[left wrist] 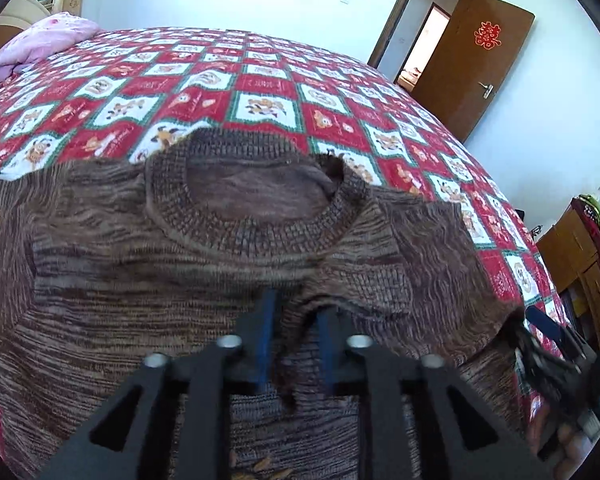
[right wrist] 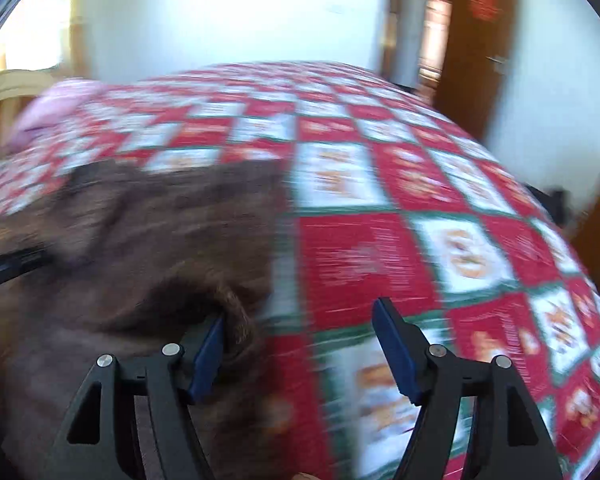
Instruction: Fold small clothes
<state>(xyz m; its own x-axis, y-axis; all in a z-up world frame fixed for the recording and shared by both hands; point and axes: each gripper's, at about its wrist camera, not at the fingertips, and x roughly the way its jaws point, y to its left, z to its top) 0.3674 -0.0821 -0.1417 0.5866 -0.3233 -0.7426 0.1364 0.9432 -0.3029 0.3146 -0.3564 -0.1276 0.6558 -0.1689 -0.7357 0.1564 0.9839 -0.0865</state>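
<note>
A small brown striped knit sweater [left wrist: 140, 264] lies on the bed with its round collar [left wrist: 256, 196] facing up. My left gripper [left wrist: 296, 312] is shut on a fold of the sweater just below the collar. The right gripper shows at the right edge of the left wrist view [left wrist: 540, 336], by the sweater's side. In the blurred right wrist view, my right gripper [right wrist: 300, 320] is open over the sweater's right edge [right wrist: 236, 312]; its left fingertip [right wrist: 216, 332] touches the knit and the right finger is over the bedspread.
The bed has a red, white and green checked bedspread [left wrist: 268, 92]. A pink quilt [left wrist: 48, 40] lies at the far left. A brown door [left wrist: 476, 60] stands open behind the bed. A wooden cabinet [left wrist: 576, 256] stands at the right.
</note>
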